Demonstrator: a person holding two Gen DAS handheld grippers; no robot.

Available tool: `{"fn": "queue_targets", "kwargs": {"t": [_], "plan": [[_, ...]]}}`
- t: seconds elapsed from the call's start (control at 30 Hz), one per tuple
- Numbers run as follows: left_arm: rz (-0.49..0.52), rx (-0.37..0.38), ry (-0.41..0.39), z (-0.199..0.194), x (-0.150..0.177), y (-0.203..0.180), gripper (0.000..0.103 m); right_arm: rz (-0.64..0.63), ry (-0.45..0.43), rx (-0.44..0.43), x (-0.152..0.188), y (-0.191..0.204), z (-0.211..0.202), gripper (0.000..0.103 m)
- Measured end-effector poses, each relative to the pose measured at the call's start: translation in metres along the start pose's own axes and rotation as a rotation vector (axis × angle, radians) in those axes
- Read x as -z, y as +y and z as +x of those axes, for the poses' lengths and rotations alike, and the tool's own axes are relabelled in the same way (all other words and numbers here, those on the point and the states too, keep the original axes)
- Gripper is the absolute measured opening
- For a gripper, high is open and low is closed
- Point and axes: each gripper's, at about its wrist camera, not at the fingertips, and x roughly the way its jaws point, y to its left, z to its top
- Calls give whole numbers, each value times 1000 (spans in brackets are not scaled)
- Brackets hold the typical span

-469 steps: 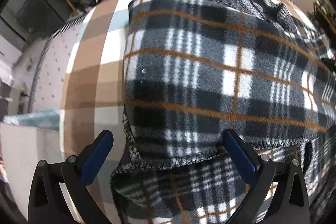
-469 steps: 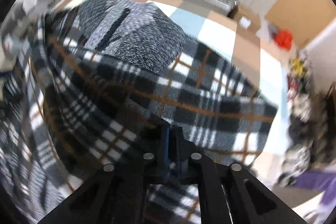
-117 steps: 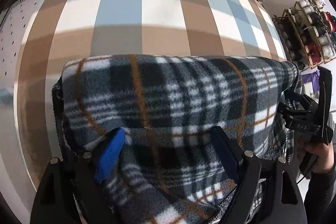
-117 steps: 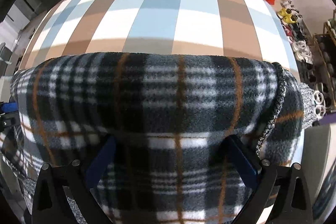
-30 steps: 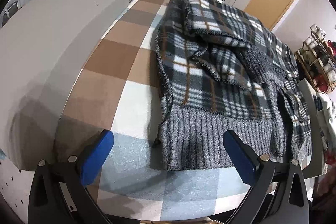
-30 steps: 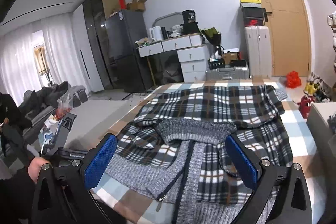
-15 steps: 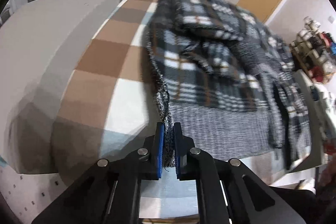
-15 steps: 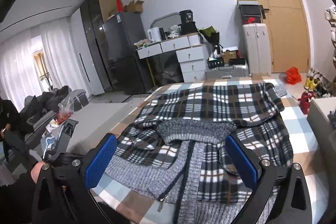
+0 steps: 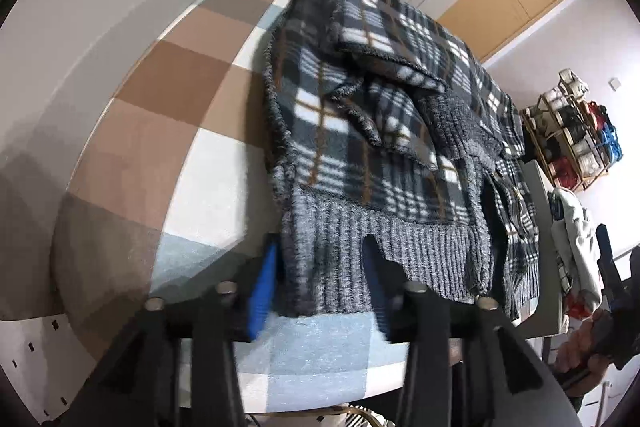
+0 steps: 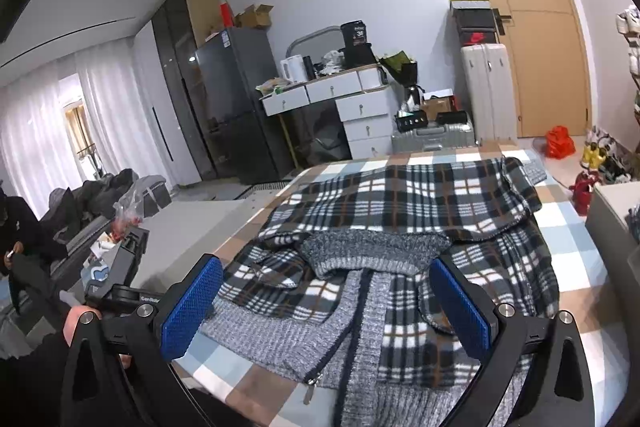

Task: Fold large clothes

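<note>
The jacket (image 9: 384, 131) lies across the checked bed (image 9: 172, 131), hem at the near edge. It looks thick, soft and floppy fleece – best taken by the ribbed hem (image 9: 360, 247), which is firmer. The right gripper (image 10: 326, 303) hovers spread wide and empty. Half a second ago the left gripper (image 9: 320, 279) pinched the hem's left corner – now it's part-open, hem between its fingers.

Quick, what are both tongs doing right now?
Left tongs: part-open around the grey ribbed hem of the plaid fleece jacket; grip unclear.
Right tongs: open, empty.
</note>
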Motion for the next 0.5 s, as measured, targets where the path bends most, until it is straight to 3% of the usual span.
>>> {"fn": "queue_targets", "kwargs": {"t": [0.1, 0.27, 0.33, 0.37, 0.5], "plan": [[23, -3, -6, 1, 1, -4, 52, 1, 0, -1, 0, 0, -1, 103], [47, -27, -19, 1, 2, -9, 53, 6, -4, -8, -1, 0, -2, 103], [33, -34, -23, 1, 0, -5, 37, 7, -6, -9, -1, 1, -3, 103], [26, -43, -2, 4, 0, -2, 7, 7, -7, -9, -1, 2, -3, 103], [76, -98, -4, 6, 2, -8, 3, -1, -14, -6, -2, 4, -5, 103]]}}
